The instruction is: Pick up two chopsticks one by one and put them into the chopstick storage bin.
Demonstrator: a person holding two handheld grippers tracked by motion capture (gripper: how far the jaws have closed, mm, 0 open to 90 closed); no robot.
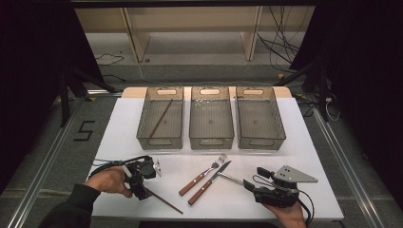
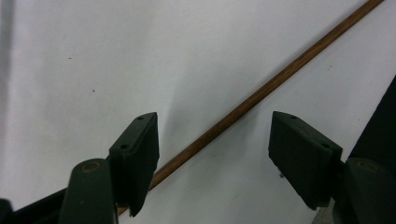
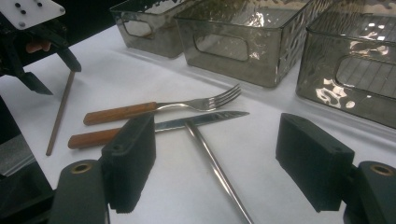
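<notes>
Chopstick on desk: thin brown wooden stick lying flat on the white desk, near the front edge at the person's left, slanting toward the front right; its upper end lies under the left tool.
Left tool: held in the person's left hand, pointed down at the stick; in the left gripper view the stick passes between the two black pads, which stand apart with desk visible on both sides; one pad sits very close to the stick, whether it touches I cannot tell; nothing is clamped.
Right tool: held low at the front right of the desk in the right hand, released, pads wide apart with only bare desk and the metal rod between them, gripping nothing.
Fork: wooden handle, tines toward the bins, lying at the middle of the desk front.
Knife: wooden handle, just beside the fork on its right, roughly parallel.
Metal rod: thin and shiny, its end touching or crossing the knife blade, running toward the right tool.
Bins: three clear grey ones in a row across the middle of the desk.
Left bin: holds a second brown chopstick lying diagonally.
Middle bin and right bin: side by side, just right of it.
</notes>
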